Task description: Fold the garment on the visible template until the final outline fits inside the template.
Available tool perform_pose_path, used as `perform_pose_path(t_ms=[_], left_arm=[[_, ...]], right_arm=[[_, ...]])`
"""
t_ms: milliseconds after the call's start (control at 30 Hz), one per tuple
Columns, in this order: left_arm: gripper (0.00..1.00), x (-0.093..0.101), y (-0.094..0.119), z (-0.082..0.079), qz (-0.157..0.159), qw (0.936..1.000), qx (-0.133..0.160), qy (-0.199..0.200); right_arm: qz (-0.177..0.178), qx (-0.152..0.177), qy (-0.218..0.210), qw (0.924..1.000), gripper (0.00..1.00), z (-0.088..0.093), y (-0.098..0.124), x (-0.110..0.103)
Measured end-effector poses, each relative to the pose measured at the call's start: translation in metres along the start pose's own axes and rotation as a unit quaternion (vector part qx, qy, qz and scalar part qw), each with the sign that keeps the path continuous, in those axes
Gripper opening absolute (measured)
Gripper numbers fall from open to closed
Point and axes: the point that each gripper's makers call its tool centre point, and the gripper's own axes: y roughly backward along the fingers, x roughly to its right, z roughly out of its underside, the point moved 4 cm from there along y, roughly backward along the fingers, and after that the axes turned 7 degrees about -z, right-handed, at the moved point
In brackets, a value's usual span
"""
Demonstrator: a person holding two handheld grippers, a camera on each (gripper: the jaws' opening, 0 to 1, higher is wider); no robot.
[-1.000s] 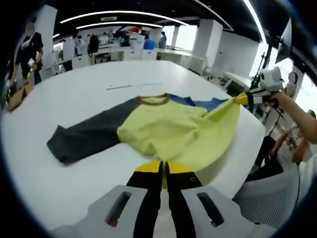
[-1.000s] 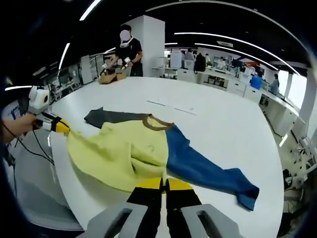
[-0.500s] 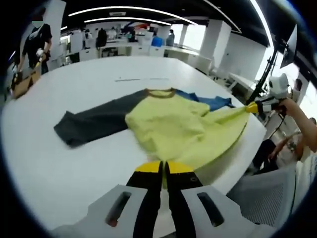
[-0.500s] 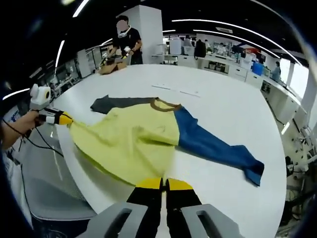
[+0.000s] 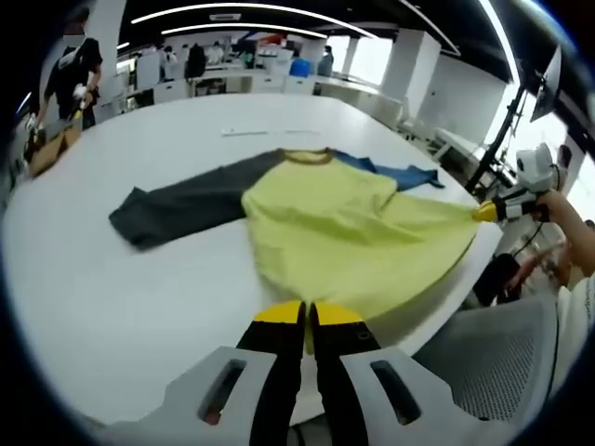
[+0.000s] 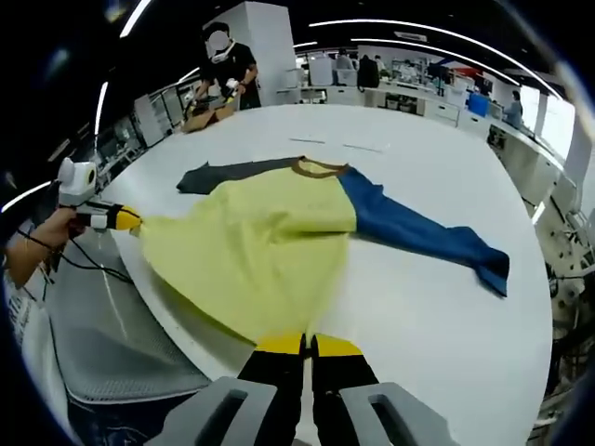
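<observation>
A long-sleeved garment lies spread on the white table, its yellow body stretched flat towards the table's near edge. It has a brown collar, a dark grey sleeve and a blue sleeve. My left gripper is shut on one corner of the yellow hem. My right gripper is shut on the other corner. In the right gripper view the yellow body sits between the blue sleeve and the grey sleeve. Each view shows the other gripper's yellow tip pinching the hem.
Faint line marks lie on the table beyond the collar. A grey mesh chair stands below the table's near edge. A person in black stands at the far side by a cardboard box. Desks fill the background.
Both grippers have drawn the hem back towards the near table edge. The rumpled yellow body has smoothed out flat and the whole garment has slid closer.
</observation>
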Motion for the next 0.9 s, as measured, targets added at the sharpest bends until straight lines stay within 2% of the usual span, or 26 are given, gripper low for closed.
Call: perform_pose_path(t_ms=[100, 300, 433, 533, 633, 733, 800, 900], left_arm=[[0.0, 0.0, 0.0, 0.007, -0.001, 0.9998, -0.01, -0.016], [0.0, 0.001, -0.003, 0.02, 0.003, 0.9996, -0.026, -0.012], [0.0, 0.001, -0.005, 0.03, -0.001, 0.9989, -0.04, -0.026], [0.0, 0.001, -0.007, 0.039, 0.003, 0.9985, -0.052, -0.018], [0.0, 0.0, -0.009, 0.049, 0.006, 0.9979, -0.065, -0.007], [0.0, 0.001, -0.009, 0.057, 0.009, 0.997, -0.077, -0.008], [0.0, -0.002, -0.009, 0.065, -0.003, 0.995, -0.097, -0.021], [0.0, -0.001, -0.011, 0.07, 0.005, 0.9951, -0.098, -0.008]], right_arm=[[-0.002, -0.015, 0.0, 0.9999, 0.0, 0.013, -0.002, -0.006], [0.011, -0.04, -0.008, 0.9991, 0.0, 0.032, -0.006, -0.014], [0.016, -0.055, -0.017, 0.9982, 0.0, 0.044, -0.011, -0.019], [0.028, -0.071, -0.016, 0.997, 0.0, 0.056, -0.015, -0.021], [0.04, -0.092, 0.017, 0.9948, 0.0, 0.066, -0.02, -0.021], [0.045, -0.098, 0.021, 0.9939, 0.0, 0.075, -0.027, -0.021], [0.066, -0.111, 0.021, 0.9914, 0.0, 0.082, -0.027, -0.016], [0.063, -0.108, 0.009, 0.9921, 0.0, 0.087, -0.031, -0.016]])
